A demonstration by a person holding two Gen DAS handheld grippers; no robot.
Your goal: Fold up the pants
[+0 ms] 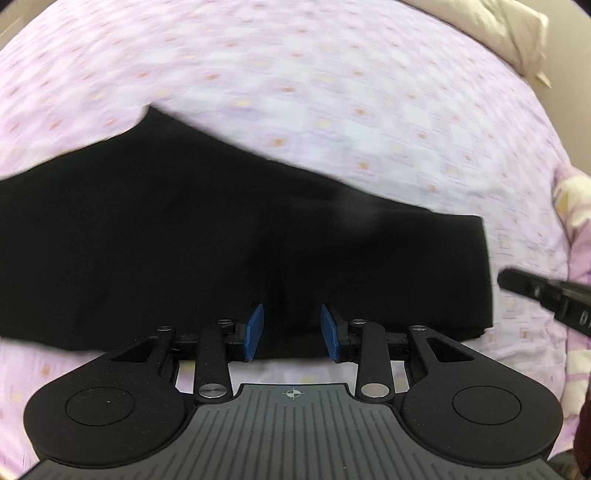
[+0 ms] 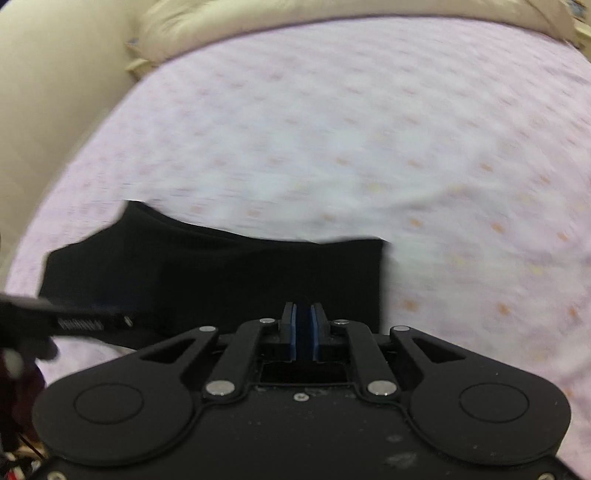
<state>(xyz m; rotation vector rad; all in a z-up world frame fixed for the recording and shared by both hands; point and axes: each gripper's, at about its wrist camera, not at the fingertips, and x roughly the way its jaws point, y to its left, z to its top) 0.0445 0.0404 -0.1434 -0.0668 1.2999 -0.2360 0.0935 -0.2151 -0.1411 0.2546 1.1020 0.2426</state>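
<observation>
Black pants lie flat across a bed with a pink patterned sheet. My left gripper is open, its blue pads apart just above the near edge of the pants. In the right wrist view the pants lie folded, with a straight edge at the right. My right gripper is shut with its blue pads close together over the near edge of the pants; whether cloth is pinched between them is hidden. The right gripper's tip also shows in the left wrist view, beside the pants' right end.
A beige pillow or headboard lies at the far edge of the bed, also in the left wrist view. A floral quilt lies at the right. The left gripper crosses the left side of the right wrist view.
</observation>
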